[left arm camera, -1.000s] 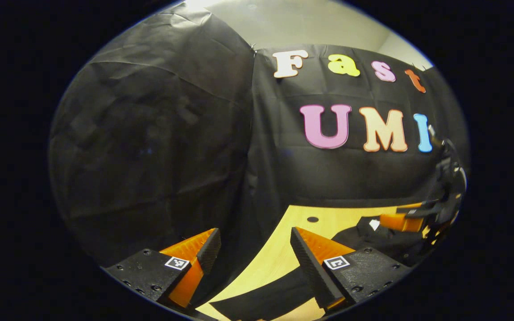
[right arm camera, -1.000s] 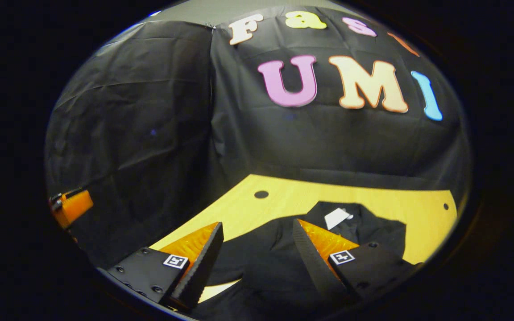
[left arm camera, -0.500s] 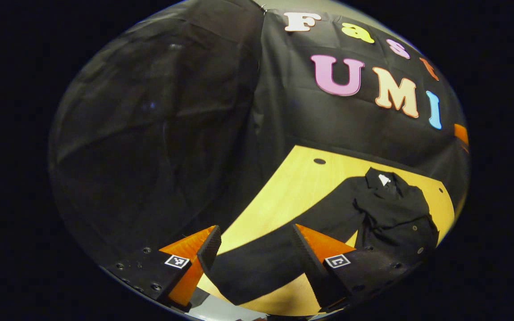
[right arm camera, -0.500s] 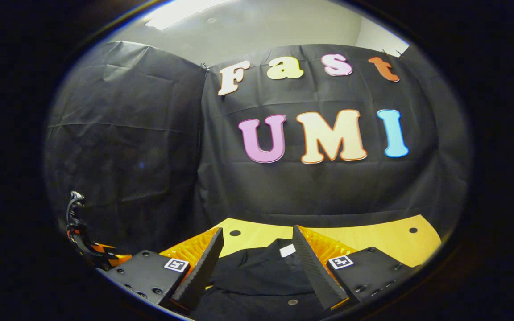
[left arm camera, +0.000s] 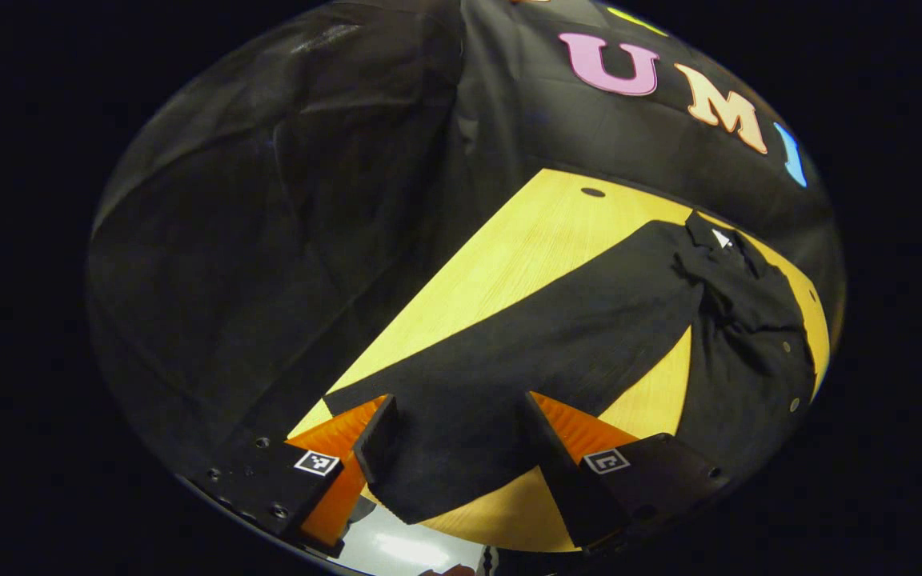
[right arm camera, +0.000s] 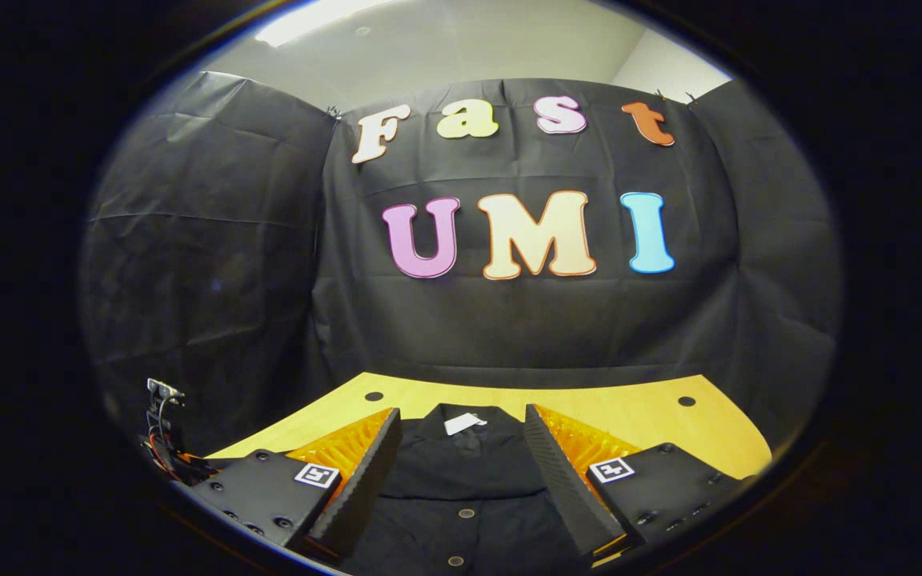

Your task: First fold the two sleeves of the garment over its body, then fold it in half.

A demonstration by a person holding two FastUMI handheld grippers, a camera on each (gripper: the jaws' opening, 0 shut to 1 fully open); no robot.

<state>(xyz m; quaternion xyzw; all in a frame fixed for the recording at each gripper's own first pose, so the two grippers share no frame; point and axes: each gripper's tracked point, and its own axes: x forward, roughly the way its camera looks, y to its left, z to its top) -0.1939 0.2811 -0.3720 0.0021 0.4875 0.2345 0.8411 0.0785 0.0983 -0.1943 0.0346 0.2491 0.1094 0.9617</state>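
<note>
Landmark for all of this: the white neck tag [left arm camera: 721, 238] on the garment [left arm camera: 749, 320].

Left side first. Over the last sec my left gripper view tipped down hard: before I saw mostly booth wall w/ a sliver of table, now the wooden table [left arm camera: 509, 248] and the whole left sleeve [left arm camera: 525, 352] are laid out under me. The sleeve runs flat and straight from the shoulder just below the tag out to the cuff, which sits far from the tag, right between my fingers. So I read this as lined up for the first sleeve fold; nothing folded yet, both sleeve folds and the half fold still to do.

Left gripper [left arm camera: 454, 436]: jaws spread wide, straddling the cuff end, one finger each side of the cloth, nothing pinched. Pitched steeply down at the table. Can't tell if the tips touch the cloth or hover just over it.

Right side. That view swung up and levelled off; the tag [right arm camera: 465, 422] now sits centred, just beyond the tips. Right gripper [right arm camera: 461, 472] is released too, jaws wide, empty, poised over the button placket [right arm camera: 461, 532] on the near side of the tag, pointing roughly level at the back wall. Looks parked, imo. Next move calls for the left jaws to close on the cuff.
</note>
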